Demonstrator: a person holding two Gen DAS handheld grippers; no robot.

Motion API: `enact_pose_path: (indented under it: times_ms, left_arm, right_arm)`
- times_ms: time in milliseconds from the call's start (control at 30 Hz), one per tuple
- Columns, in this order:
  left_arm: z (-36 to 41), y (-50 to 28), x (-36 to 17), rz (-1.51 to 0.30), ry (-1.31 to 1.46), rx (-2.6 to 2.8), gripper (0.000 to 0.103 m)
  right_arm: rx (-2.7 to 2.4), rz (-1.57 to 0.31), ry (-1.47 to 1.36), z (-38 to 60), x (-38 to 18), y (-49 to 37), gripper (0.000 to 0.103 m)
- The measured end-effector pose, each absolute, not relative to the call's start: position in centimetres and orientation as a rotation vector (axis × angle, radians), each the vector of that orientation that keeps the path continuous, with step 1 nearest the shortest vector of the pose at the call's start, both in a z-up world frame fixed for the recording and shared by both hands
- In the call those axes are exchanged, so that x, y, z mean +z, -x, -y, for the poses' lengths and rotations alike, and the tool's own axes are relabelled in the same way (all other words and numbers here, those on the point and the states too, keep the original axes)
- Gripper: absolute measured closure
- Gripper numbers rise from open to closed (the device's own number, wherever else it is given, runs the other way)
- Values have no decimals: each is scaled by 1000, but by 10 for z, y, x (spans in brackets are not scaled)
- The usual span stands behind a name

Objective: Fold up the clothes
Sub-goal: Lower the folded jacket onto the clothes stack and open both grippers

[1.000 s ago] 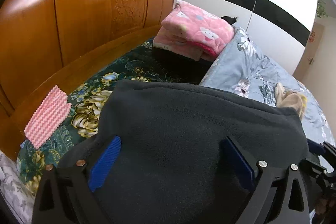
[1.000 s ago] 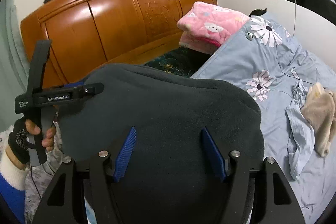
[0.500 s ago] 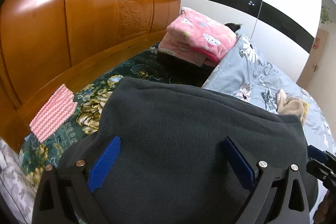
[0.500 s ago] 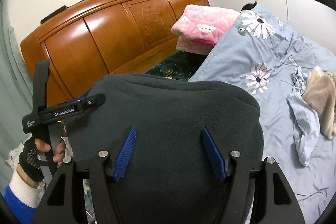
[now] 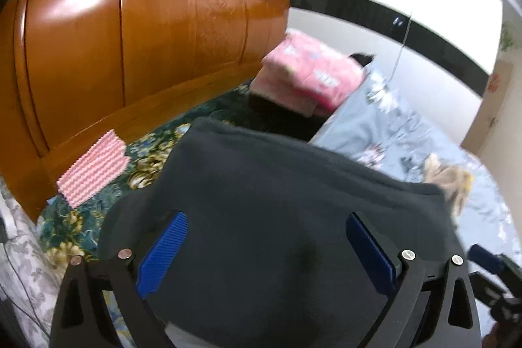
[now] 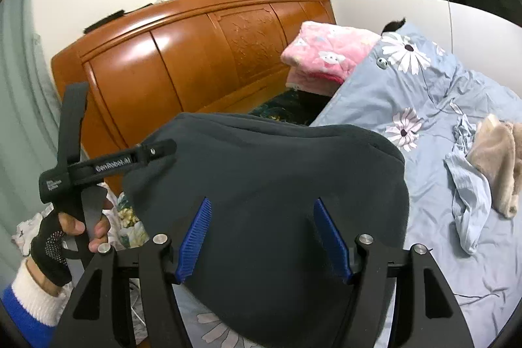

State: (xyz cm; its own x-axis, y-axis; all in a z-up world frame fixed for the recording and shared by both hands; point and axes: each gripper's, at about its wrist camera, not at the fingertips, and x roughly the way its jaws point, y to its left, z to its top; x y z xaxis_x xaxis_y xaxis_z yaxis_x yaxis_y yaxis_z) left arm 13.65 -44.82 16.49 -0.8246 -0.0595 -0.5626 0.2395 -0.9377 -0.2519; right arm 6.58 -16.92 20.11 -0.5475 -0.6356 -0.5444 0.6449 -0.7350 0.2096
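1. a dark grey fleece garment (image 5: 293, 217) is held up above the bed, draped over both grippers and hanging down past them; in the right wrist view it fills the lower middle.
2. the left gripper (image 5: 266, 248) has its blue-padded fingers (image 5: 161, 250) spread wide, the fleece lying over and between them (the pads do not press together on it).
3. the right gripper (image 6: 264, 237) likewise stands spread apart, its blue pads (image 6: 194, 238) showing on either side of the cloth that sags between them.
4. in the right wrist view the left gripper appears from the side, its tip touching the garment's left edge, held by a hand (image 6: 62, 234) in a dark glove with a white and blue cuff.
5. behind the garment stands a glossy wooden headboard (image 5: 130, 48).
6. a folded pink blanket (image 6: 326, 57) sits near the headboard, beside a light blue flowered quilt (image 6: 424, 106).
7. on the quilt lie a crumpled pale blue cloth (image 6: 469, 201) and a beige garment (image 6: 499, 158), touching each other.
8. a pink zigzag cloth (image 5: 93, 168) lies on the dark floral sheet (image 5: 143, 165) close to the headboard (the left view is blurred).
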Motion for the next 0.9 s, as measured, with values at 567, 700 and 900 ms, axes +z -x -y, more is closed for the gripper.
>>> enact_pose_path:
  times_ms: [567,700,900]
  left_arm:
    - [384,-245,116,-494,-657,-2822,0]
    - [371,-259,108,-423,-642,-2779,0]
    - [343,-272,95,-298,-670,-2726,0]
  right_arm:
    - [-2354,-160,-677,129,167,-153,23]
    - [-2347,-260,-655,130,160,-170,11]
    - [-2314,-303,-685,127,141,-183,4]
